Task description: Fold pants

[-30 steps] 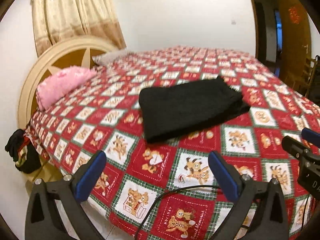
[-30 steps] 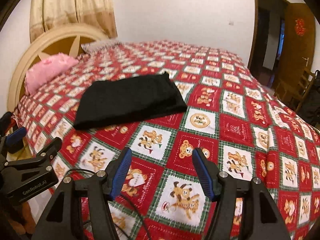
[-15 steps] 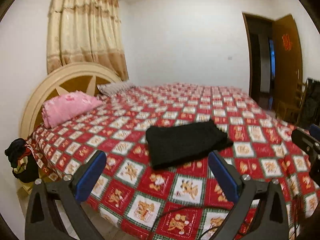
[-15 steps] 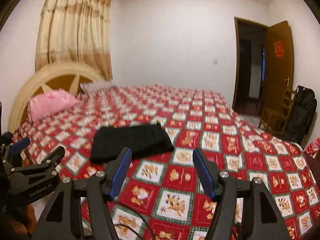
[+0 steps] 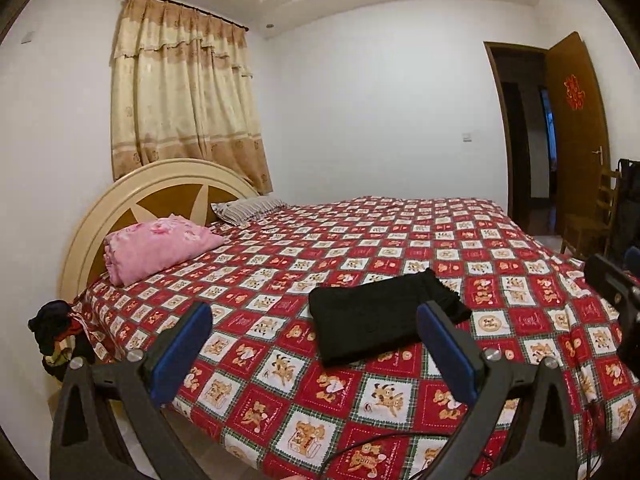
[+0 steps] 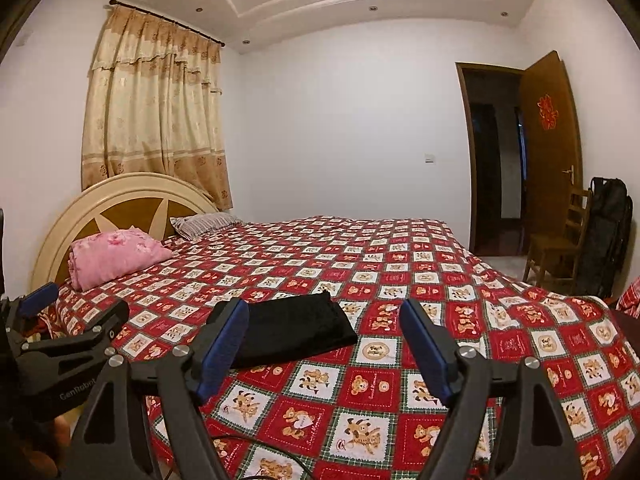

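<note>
The pants (image 5: 380,320) lie folded flat on the bed (image 5: 400,232), so the left gripper (image 5: 316,352) and right gripper (image 6: 324,344) hang back from the cloth, spread wide and holding nothing, the job looking done.

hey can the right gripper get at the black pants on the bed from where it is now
Probably yes. The right gripper is open and empty, and nothing lies between it and the folded black pants on the bedspread, though it hangs back from them and would need to move forward.

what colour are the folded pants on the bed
Black pants, plain with no pattern, clearest in the left wrist view.
</note>
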`<action>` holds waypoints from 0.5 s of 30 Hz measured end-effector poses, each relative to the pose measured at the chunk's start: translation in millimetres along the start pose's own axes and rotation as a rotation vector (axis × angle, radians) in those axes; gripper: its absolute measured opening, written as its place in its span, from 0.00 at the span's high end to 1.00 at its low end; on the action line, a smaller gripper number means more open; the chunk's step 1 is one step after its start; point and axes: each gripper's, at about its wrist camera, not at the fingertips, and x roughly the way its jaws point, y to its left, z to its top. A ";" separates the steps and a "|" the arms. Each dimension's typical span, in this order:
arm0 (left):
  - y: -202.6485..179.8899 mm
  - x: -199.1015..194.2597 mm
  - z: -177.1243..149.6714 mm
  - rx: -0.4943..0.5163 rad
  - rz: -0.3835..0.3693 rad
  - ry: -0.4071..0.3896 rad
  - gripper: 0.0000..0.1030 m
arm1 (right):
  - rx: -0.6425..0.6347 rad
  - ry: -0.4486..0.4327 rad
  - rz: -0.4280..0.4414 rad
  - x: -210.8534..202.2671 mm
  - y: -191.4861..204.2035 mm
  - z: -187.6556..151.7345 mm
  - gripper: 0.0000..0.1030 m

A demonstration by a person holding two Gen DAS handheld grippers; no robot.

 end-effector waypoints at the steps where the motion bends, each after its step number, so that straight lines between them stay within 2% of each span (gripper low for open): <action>1: 0.1 0.7 -0.5 -0.002 -0.001 0.005 0.00 | 0.001 -0.001 0.000 -0.2 0.0 -0.4 0.23; 9: 1.6 9.2 -4.2 -0.012 -0.001 0.062 0.00 | -0.018 0.016 0.010 1.1 4.3 -5.0 0.23; 15: -0.4 10.8 -5.7 0.001 0.004 0.071 0.00 | -0.011 0.021 0.008 1.6 2.1 -6.2 0.23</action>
